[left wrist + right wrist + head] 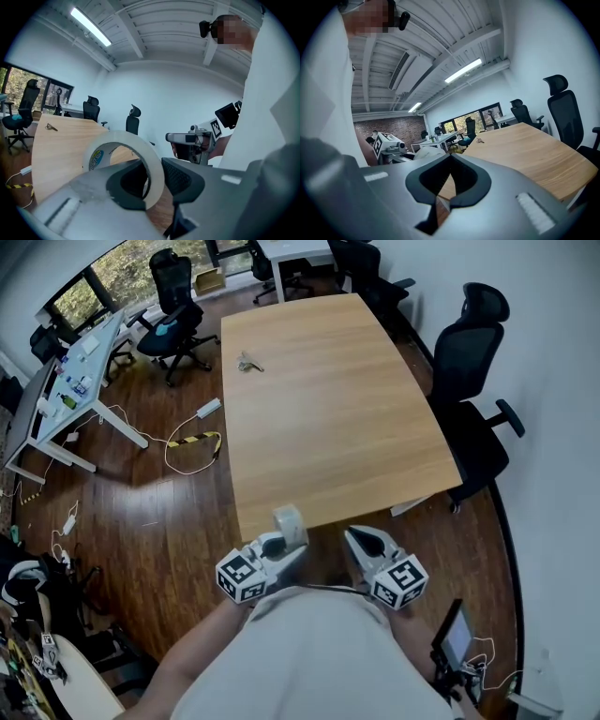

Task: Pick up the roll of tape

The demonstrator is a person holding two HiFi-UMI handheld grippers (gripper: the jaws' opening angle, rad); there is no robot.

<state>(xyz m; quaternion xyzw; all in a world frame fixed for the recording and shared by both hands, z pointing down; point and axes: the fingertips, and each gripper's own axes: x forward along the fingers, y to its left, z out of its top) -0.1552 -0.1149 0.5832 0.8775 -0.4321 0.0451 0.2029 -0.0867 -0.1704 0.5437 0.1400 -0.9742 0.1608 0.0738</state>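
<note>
Left gripper view shows your left tool clamped on the white roll of tape with a printed paper core: one pad sits inside the ring, the other outside, pinching its wall. Head view puts the roll in the air by the near edge of the light wooden surface, close to your body. Your right tool is closed with nothing in it. By my reading the pickup is essentially done. What comes next calls for a firm, steady squeeze and a level wrist, because a grip on a single wall could let the roll swing or slip.
</note>
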